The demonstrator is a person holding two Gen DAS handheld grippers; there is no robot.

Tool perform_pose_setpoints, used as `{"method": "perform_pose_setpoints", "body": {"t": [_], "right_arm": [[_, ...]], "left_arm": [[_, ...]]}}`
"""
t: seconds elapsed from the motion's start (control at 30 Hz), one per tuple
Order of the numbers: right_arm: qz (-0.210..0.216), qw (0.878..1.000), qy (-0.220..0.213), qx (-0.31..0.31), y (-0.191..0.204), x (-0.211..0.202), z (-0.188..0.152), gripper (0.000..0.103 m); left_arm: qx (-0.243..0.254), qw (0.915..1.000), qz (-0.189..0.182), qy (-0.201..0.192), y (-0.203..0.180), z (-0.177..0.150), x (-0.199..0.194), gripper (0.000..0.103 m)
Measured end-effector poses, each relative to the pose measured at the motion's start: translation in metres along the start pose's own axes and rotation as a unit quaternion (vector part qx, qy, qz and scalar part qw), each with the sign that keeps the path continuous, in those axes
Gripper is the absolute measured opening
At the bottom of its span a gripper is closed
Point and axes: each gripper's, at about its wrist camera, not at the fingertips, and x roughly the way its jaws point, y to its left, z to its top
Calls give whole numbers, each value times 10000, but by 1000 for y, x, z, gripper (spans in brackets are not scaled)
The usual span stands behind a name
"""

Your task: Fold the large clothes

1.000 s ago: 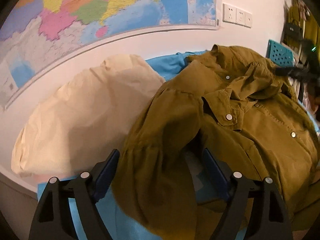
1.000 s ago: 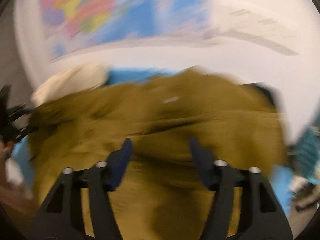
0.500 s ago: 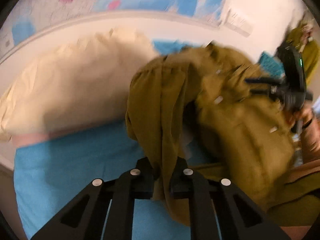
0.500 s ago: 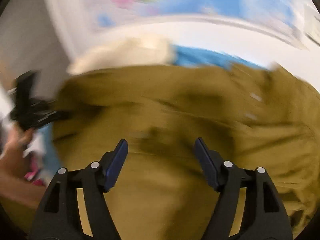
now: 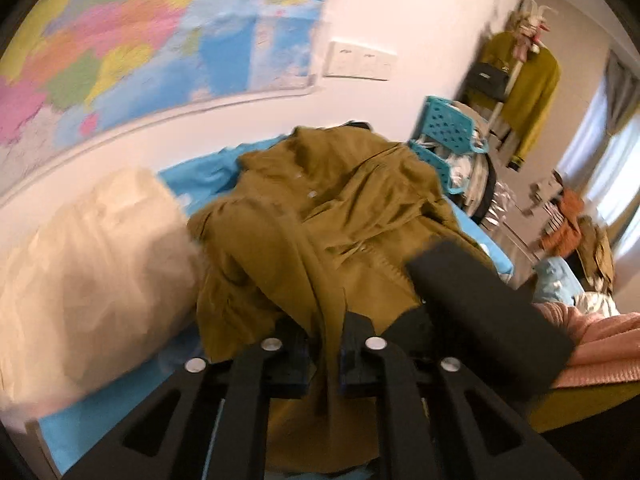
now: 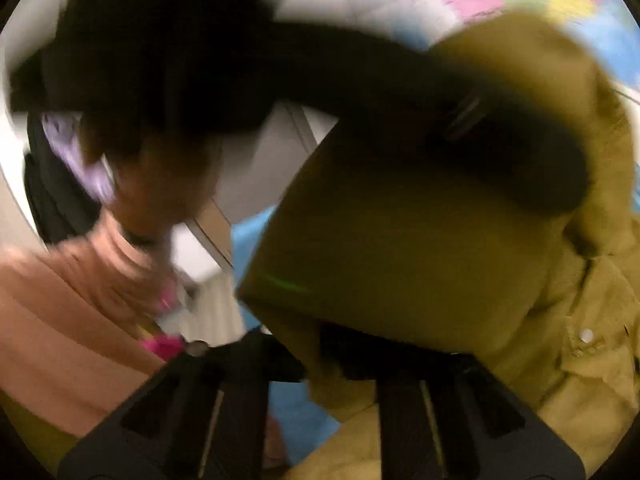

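Note:
An olive-green button jacket (image 5: 340,216) lies bunched on a blue bed sheet (image 5: 200,176). My left gripper (image 5: 324,354) is shut on a fold of the jacket, which hangs up between its fingers. In the right wrist view the jacket (image 6: 400,264) fills the right side, blurred. My right gripper (image 6: 320,360) looks shut on the jacket's lower edge. A black device, the other gripper's body (image 5: 480,304), crosses the left wrist view at right.
A cream pillow (image 5: 92,260) lies left of the jacket against the white wall with a map (image 5: 120,48). A teal basket (image 5: 444,136) stands behind. Hanging clothes (image 5: 524,80) are at the far right. The person's pink sleeve (image 6: 60,320) is at the left.
My left gripper closed on a fold of the jacket and lifted it. My right gripper went from open over the jacket to shut on its edge and swung round toward the person.

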Motion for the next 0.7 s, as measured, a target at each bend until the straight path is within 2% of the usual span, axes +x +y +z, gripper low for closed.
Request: {"method": "perform_pose_setpoints", "body": {"t": [0.03, 0.07, 0.13, 0.2, 0.27, 0.3, 0.33, 0.37, 0.43, 0.5, 0.57, 0.6, 0.7], "right_arm": [[175, 9997, -146, 134, -4, -19, 2, 4], [305, 9983, -390, 310, -10, -45, 5, 4], [539, 9927, -901, 588, -21, -103, 10, 4], [490, 9862, -1334, 852, -38, -149, 6, 4], [173, 9759, -1669, 1392, -67, -189, -10, 4], [85, 9692, -1786, 1695, -83, -206, -24, 7], [19, 9579, -1839, 2203, -111, -222, -42, 10], [-241, 9502, -1801, 2530, -127, -227, -54, 18], [-1031, 9321, -1542, 3112, -161, -239, -84, 38], [-1672, 9020, -1089, 3827, -192, -240, -118, 84], [-2202, 8802, -897, 4107, -202, -248, -147, 86], [-2312, 8758, -968, 4126, -199, -254, -155, 86], [-2667, 8819, -1268, 3676, -167, -271, -159, 92]], "left_arm": [[5, 9997, -157, -190, -1, 8, -7, 22], [-18, 9989, -317, -347, -2, 14, -12, 37], [-155, 9951, -535, -813, 2, 24, -27, 48], [-183, 9883, -654, -1362, 6, 28, -39, 78], [-311, 9846, -595, -1616, 14, 26, -37, 79], [-388, 9855, -536, -1561, 18, 27, -29, 79], [-447, 9890, -288, -1377, 21, 22, -12, 79], [-427, 9913, -104, -1244, 21, 19, 0, 79], [-284, 9955, 209, -875, 18, 11, 31, 79], [-190, 9985, 300, -410, 16, -3, 68, 78], [10, 9990, 436, -70, 11, -13, 96, 78], [136, 9985, 534, 72, 6, -18, 108, 78], [352, 9970, 571, 397, 2, -30, 133, 74]]}}
